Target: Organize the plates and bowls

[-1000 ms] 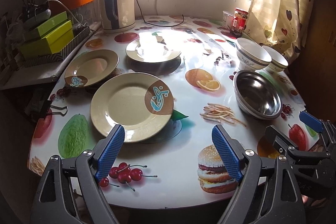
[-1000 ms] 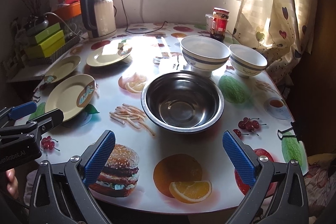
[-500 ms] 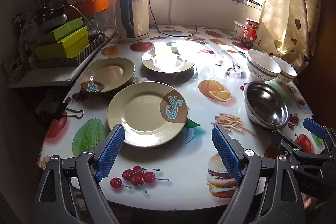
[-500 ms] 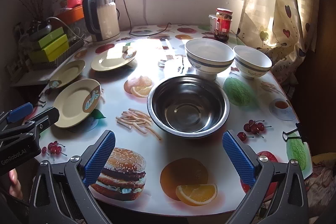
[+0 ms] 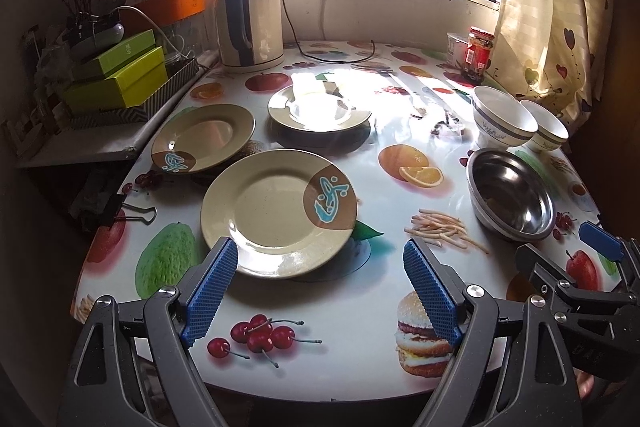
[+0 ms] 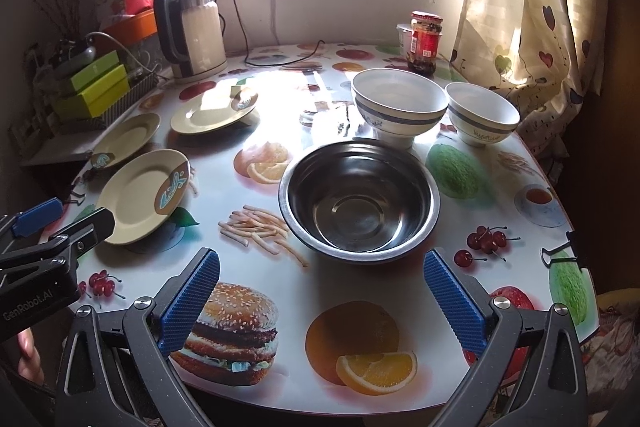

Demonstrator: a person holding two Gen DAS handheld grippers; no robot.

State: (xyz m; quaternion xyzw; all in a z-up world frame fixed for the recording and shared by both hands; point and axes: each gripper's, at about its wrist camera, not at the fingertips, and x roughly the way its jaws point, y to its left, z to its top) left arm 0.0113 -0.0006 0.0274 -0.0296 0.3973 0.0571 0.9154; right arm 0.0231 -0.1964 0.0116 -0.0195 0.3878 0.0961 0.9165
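Note:
Three cream plates lie on the fruit-print table: a near plate point(image 5: 276, 213) with a blue fish mark, a left plate point(image 5: 203, 137), and a far plate point(image 5: 319, 109) in the sun glare. A steel bowl point(image 6: 358, 201) sits mid-table, with a large white bowl point(image 6: 400, 105) and a small white bowl point(image 6: 482, 115) behind it. My left gripper point(image 5: 320, 291) is open above the table's front edge, just short of the near plate. My right gripper point(image 6: 322, 303) is open in front of the steel bowl. Neither holds anything.
An electric kettle point(image 5: 250, 23) with its cord stands at the back left. A red-lidded jar point(image 6: 426, 41) is at the back right by the curtain point(image 6: 528, 7). Green boxes point(image 5: 120, 75) sit on a side shelf. Binder clips point(image 5: 128, 213) grip the tablecloth edges.
Both grippers have drawn back from the table and risen slightly, so more of the tabletop and window shows. Plates and bowls have not moved.

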